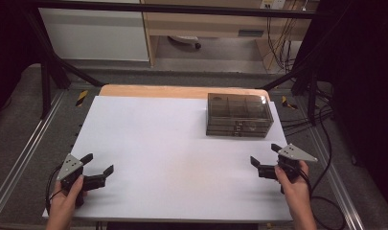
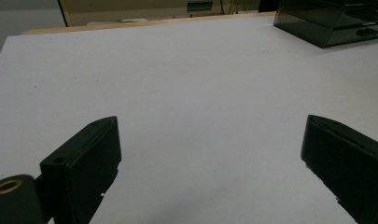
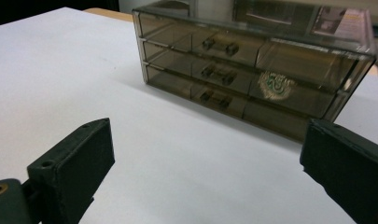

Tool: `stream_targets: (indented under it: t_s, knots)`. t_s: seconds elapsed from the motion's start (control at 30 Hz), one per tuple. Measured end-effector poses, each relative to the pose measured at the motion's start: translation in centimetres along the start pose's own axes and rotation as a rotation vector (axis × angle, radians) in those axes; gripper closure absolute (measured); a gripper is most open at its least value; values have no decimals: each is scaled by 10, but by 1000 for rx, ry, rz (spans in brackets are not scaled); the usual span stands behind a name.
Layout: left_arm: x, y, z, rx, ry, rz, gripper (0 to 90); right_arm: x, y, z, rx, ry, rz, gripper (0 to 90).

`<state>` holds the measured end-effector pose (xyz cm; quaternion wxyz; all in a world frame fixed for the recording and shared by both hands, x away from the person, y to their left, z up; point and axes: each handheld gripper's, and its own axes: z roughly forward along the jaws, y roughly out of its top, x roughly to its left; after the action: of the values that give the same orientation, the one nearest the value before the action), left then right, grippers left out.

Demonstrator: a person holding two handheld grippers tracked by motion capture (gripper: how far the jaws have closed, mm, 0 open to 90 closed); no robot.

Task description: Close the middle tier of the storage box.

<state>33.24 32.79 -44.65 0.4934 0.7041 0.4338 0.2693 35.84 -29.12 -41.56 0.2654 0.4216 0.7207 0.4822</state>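
Both tools sit low over the near corners of the tabletop, each in one of the person's hands: the left tool (image 1: 97, 164) at the near left, the right tool (image 1: 264, 154) at the near right, and both have their black jaws spread wide with nothing between them. A grey three-cornered plate tops each one, and a dark cable trails off toward the person. Closest to the right tool is a smoky, see-through drawer box (image 1: 238, 115) that stands upright at the far right of the tabletop, just short of its far edge and well apart from the left tool. In the right gripper view the drawer box (image 3: 252, 70) shows three tiers of shut drawers with small dark handles in the middle column, and a greenish round thing is dimly seen through one drawer front at the right; what it is cannot be told. The tabletop (image 1: 167, 158) is covered by a plain white sheet, smooth and bare across its middle, with a strip of pale wood (image 1: 153, 91) showing along the far edge. Around it lies grey carpet-like floor, with metal rails (image 1: 19, 158) running along both sides and black frame struts slanting down at the far corners. Beyond the far edge stand a white cabinet (image 1: 93, 33) and a wooden desk-like unit (image 1: 206, 24), with a bundle of dark cables (image 1: 280, 43) hanging at the far right.
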Motion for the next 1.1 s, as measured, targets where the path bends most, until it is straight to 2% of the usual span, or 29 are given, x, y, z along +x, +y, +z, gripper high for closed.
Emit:
stream_targets:
  t_s: [0.4, 0.57, 0.77, 1.1]
  knots:
    - [-2, 0, 2, 19, -6, 9, 52, 3, -15, 15, 45, 41, 0, 36]
    - [-3, -1, 3, 26, -12, 11, 51, 9, -17, 23, 63, 62, 0, 37]
    - [-4, -1, 5, 29, -20, 13, 52, 18, -17, 31, 58, 79, -24, 40]
    - [-5, -2, 8, 37, -27, 12, 52, 26, -18, 36, 28, 63, -45, 41]
